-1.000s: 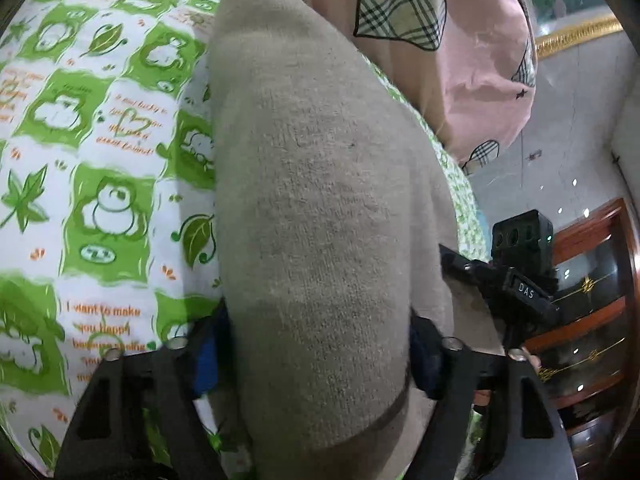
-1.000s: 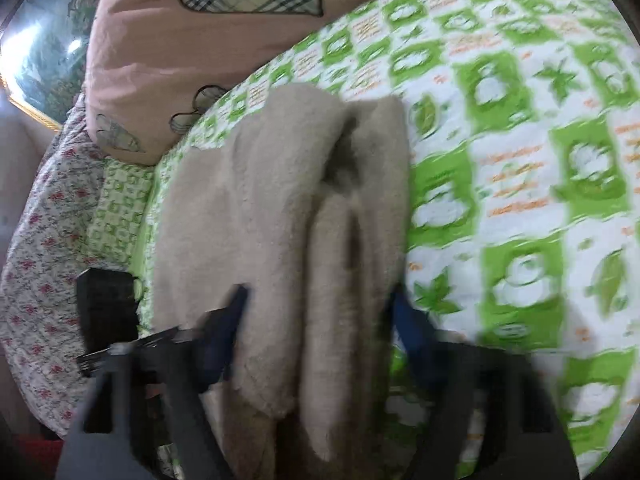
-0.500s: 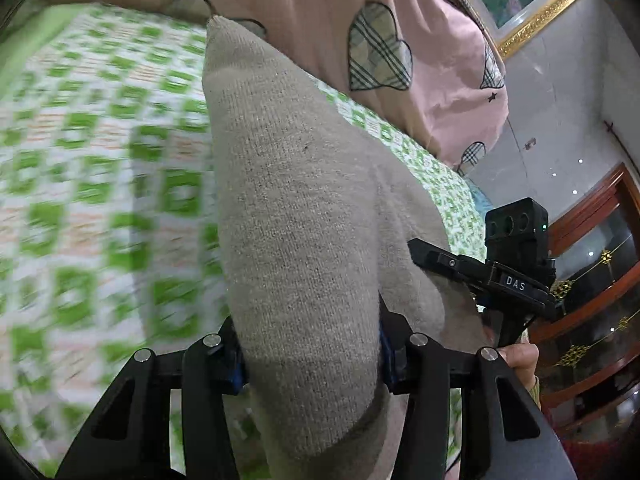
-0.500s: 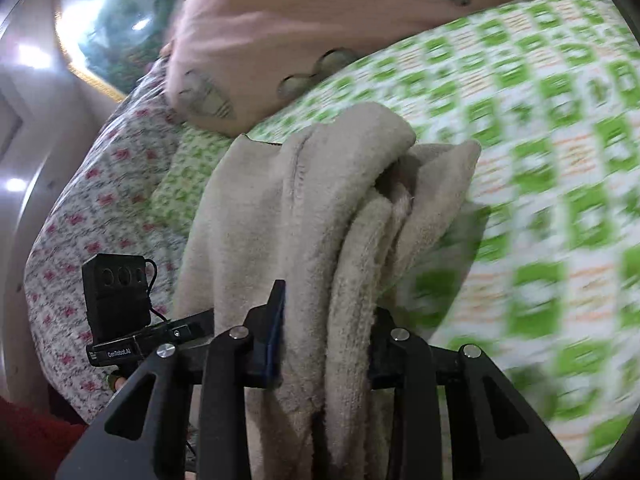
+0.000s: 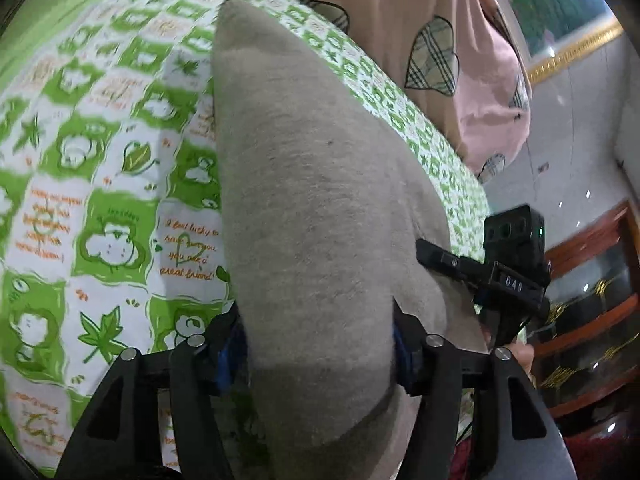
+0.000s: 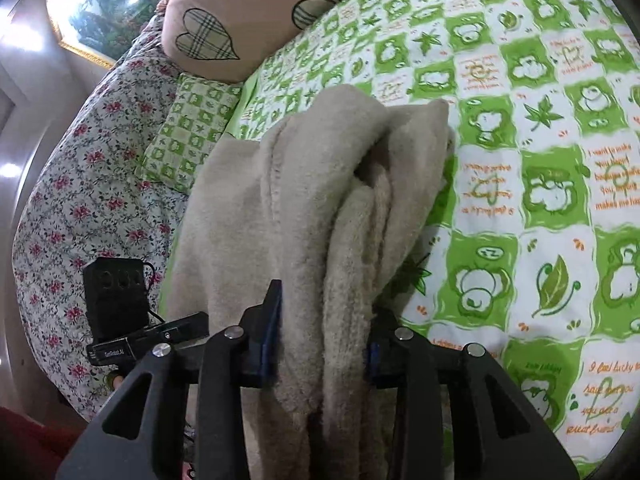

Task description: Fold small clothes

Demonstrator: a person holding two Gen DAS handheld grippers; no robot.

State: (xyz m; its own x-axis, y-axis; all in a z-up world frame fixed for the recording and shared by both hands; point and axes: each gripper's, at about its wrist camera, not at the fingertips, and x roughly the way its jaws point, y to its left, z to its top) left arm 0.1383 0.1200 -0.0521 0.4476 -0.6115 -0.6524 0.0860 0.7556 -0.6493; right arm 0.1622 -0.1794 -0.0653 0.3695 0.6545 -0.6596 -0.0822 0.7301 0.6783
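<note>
A beige knitted garment [image 5: 312,208] is held up over the green and white patterned bedsheet [image 5: 100,168]. My left gripper [image 5: 316,348] is shut on one end of it, the cloth bulging between the fingers. In the right wrist view the same garment [image 6: 320,200] hangs in bunched folds, and my right gripper [image 6: 324,340] is shut on its other end. The right gripper also shows in the left wrist view [image 5: 508,280], just right of the cloth. The left gripper shows in the right wrist view [image 6: 120,320], at the left.
A pink pillow with plaid hearts [image 6: 240,12] lies at the head of the bed. A small green checked pillow [image 6: 192,128] and a floral quilt [image 6: 80,184] lie at the left. A wooden cabinet [image 5: 592,320] stands beyond the bed edge.
Both grippers have moved with the garment, first lifting it toward the pillow, then tilting back down over the bedsheet. Both stay shut on it.
</note>
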